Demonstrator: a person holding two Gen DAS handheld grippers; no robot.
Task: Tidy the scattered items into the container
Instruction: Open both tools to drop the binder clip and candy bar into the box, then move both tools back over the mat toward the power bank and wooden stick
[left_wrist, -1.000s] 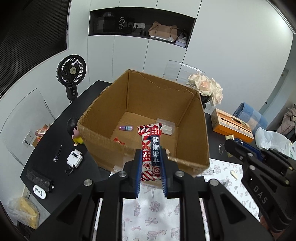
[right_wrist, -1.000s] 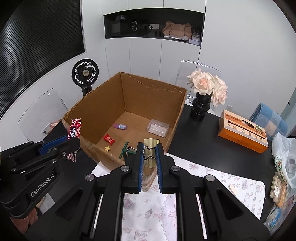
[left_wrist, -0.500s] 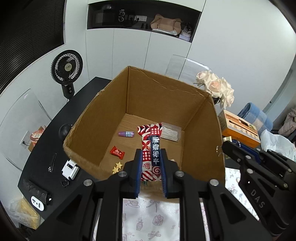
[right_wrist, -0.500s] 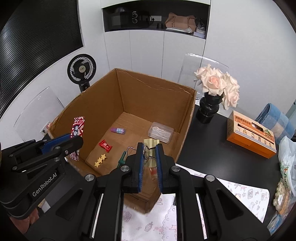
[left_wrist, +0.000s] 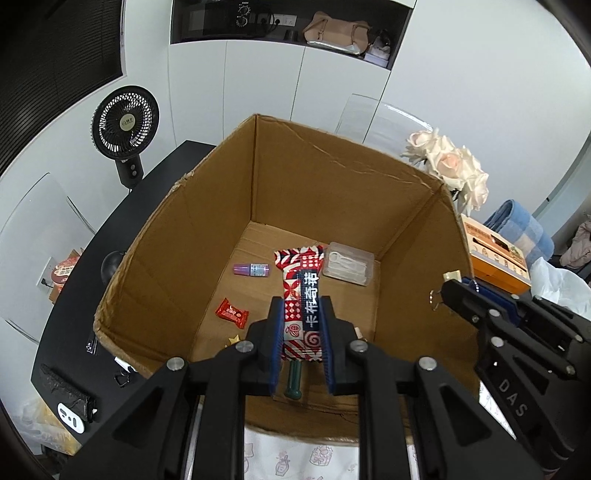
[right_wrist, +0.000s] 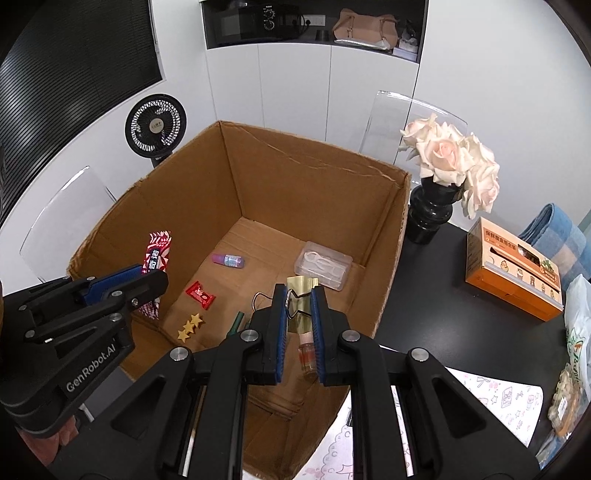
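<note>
Since a second ago I've carried both grippers forward from the near rim until they hang over the open cardboard box (left_wrist: 207, 229), so both loads are now placed to drop inside. My left gripper (left_wrist: 302, 332) is clamped on one red patterned snack bar (left_wrist: 301, 295), above the middle of the box floor. My right gripper (right_wrist: 298, 321) is clamped on one gold binder clip (right_wrist: 301, 291), above the box's near right corner. On the box floor I count one purple tube (right_wrist: 228, 260), one red candy (right_wrist: 200, 294), one clear plastic case (right_wrist: 323, 266), three gold stars (right_wrist: 189, 326), one green-handled tool (left_wrist: 294, 382) and one small bottle (right_wrist: 306, 354).
</note>
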